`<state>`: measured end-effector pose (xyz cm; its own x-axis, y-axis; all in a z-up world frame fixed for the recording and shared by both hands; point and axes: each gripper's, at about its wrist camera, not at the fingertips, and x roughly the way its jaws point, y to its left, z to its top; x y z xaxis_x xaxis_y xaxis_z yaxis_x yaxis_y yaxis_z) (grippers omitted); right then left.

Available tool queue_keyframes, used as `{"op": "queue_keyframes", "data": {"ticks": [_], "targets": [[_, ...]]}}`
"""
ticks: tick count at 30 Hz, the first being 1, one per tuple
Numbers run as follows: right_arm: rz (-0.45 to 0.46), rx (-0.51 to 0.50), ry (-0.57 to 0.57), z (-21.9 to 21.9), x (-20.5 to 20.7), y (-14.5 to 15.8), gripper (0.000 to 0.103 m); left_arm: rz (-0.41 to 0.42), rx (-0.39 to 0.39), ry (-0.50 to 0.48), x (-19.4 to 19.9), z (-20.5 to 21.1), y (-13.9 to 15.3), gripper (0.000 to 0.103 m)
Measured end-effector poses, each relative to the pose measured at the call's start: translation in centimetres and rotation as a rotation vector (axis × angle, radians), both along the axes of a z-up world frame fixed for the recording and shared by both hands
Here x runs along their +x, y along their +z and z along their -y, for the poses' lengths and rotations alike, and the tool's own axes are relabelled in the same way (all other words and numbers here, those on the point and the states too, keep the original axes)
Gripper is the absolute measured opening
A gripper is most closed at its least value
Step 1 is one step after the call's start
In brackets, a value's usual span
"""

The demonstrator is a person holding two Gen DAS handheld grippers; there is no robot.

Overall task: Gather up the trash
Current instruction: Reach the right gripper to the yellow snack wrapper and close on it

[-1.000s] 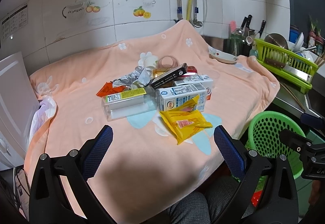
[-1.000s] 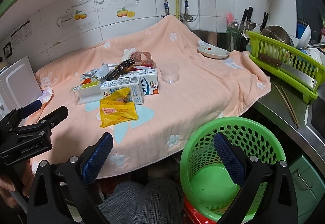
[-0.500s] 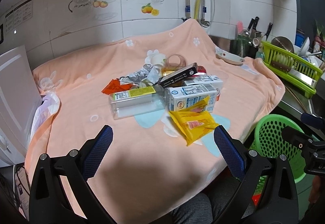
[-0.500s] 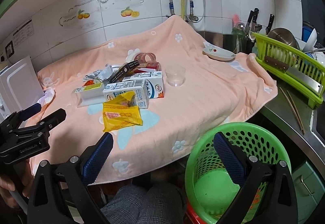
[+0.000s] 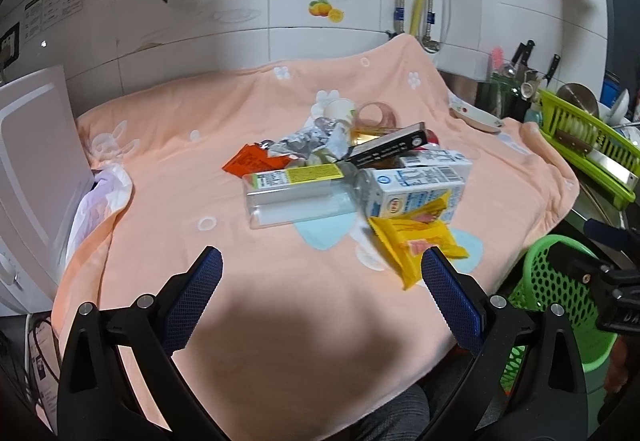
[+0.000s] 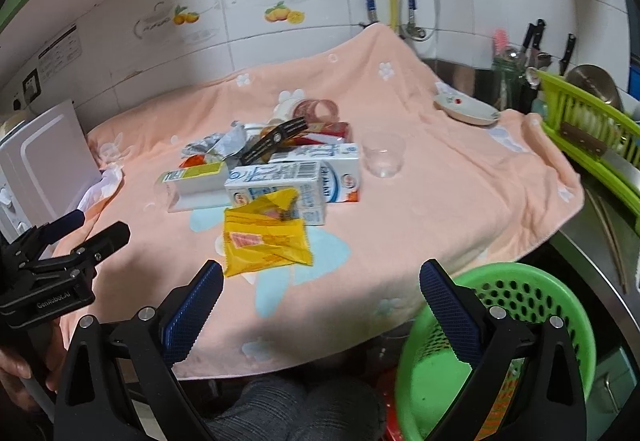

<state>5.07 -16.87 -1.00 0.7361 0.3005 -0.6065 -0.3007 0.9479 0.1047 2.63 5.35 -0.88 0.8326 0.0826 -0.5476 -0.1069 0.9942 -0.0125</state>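
Observation:
A pile of trash lies on the peach towel point(image 5: 168, 145): a yellow wrapper point(image 5: 412, 241) point(image 6: 264, 241), two milk cartons point(image 5: 416, 189) point(image 6: 280, 185), a clear plastic bottle point(image 5: 296, 197), a black box point(image 5: 388, 147), crumpled foil point(image 5: 308, 141) and an orange wrapper point(image 5: 252, 163). A clear cup point(image 6: 382, 159) stands to the right of the pile. My left gripper point(image 5: 320, 281) is open and empty, short of the pile. My right gripper point(image 6: 320, 289) is open and empty over the towel's front edge, beside the green basket point(image 6: 532, 301) point(image 5: 560, 281).
A white appliance point(image 5: 28, 169) stands at the left. A small dish point(image 6: 466, 109), a knife holder point(image 6: 516, 81) and a green dish rack point(image 6: 592, 129) line the right side. A tape roll point(image 6: 320, 109) lies behind the pile. Tiled wall at the back.
Both grippers have moved a little forward and left toward the pile; the trash looks nearer. Both stay open and nothing has been picked up.

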Motion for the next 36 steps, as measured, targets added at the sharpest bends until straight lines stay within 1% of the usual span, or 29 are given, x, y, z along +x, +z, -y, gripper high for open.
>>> {"op": "queue_keyframes", "data": {"ticks": [4,7,8,11,15,18,20,27,31,36], "targets": [[-0.025,-0.015,0.056,-2.2,1.1,-1.1,0.094,-0.003,-0.006,0.029,0.2,-1.3,-0.1,0.098],[-0.046,-0.021,0.106,-3.9,2.1,-1.9,0.086,-0.01,-0.023,0.05,0.5,-2.9,-0.1,0.097],[-0.057,-0.021,0.122,-4.5,2.5,-2.2,0.086,-0.01,-0.024,0.057,0.6,-3.4,-0.1,0.097],[-0.075,-0.041,0.152,-6.3,3.5,-3.2,0.084,-0.014,-0.019,0.059,1.1,-4.4,0.0,0.096],[-0.107,-0.067,0.188,-8.3,4.9,-4.6,0.079,-0.021,0.011,0.041,2.3,-5.7,0.3,0.096],[-0.097,-0.104,0.203,-9.8,5.7,-5.2,0.078,-0.023,0.044,0.005,3.7,-6.3,0.6,0.096],[-0.09,-0.127,0.211,-10.7,6.3,-5.7,0.076,-0.026,0.055,-0.028,4.4,-6.4,0.6,0.096],[-0.083,-0.186,0.189,-11.9,8.2,-6.6,0.066,-0.071,0.14,-0.139,8.0,-5.9,-0.2,0.096],[-0.096,-0.182,0.174,-11.5,8.7,-6.9,0.054,-0.083,0.141,-0.176,10.1,-6.2,-0.3,0.096],[-0.096,-0.161,0.175,-10.9,8.4,-6.7,0.044,-0.105,0.162,-0.263,12.4,-5.9,-0.7,0.096]]}}
